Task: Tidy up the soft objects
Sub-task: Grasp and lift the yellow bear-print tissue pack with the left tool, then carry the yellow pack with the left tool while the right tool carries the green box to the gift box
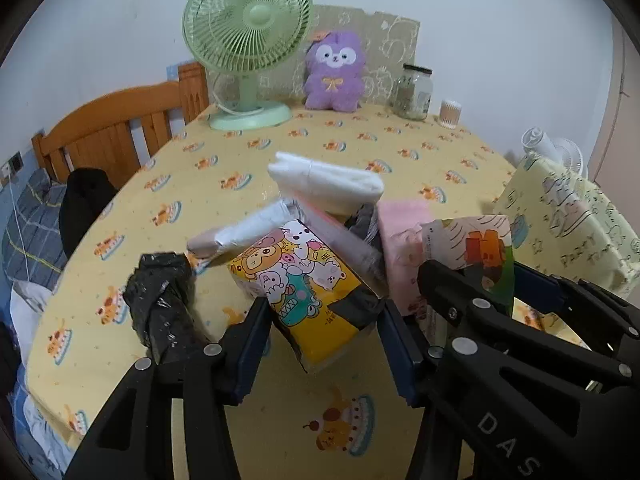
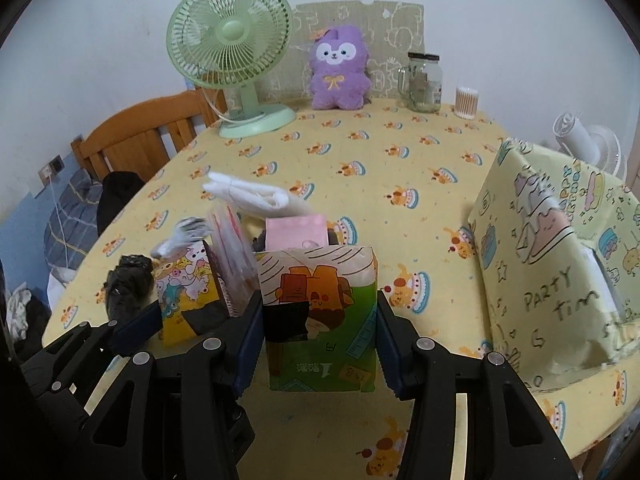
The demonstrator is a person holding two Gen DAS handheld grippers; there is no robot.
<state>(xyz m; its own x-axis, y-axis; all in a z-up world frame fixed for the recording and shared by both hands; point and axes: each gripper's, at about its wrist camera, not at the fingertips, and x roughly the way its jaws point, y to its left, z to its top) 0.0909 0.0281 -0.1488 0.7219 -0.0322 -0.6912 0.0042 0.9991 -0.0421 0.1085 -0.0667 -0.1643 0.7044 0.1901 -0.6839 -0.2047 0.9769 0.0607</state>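
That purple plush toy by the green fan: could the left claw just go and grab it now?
Probably not straight away. The left claw has the yellow cartoon-print tissue pack between its fingers, and the fluffy purple plush toy sits at the table's far edge, beyond the folded white cloth.

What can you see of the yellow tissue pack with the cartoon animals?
The yellow tissue pack is a soft plastic-wrapped block printed with cartoon animals. It sits tilted between the fingers of the left gripper, which reach its sides; a firm grip cannot be confirmed. A dark patch shows on its lower right. It stands on the tablecloth, leaning against the packs behind it.
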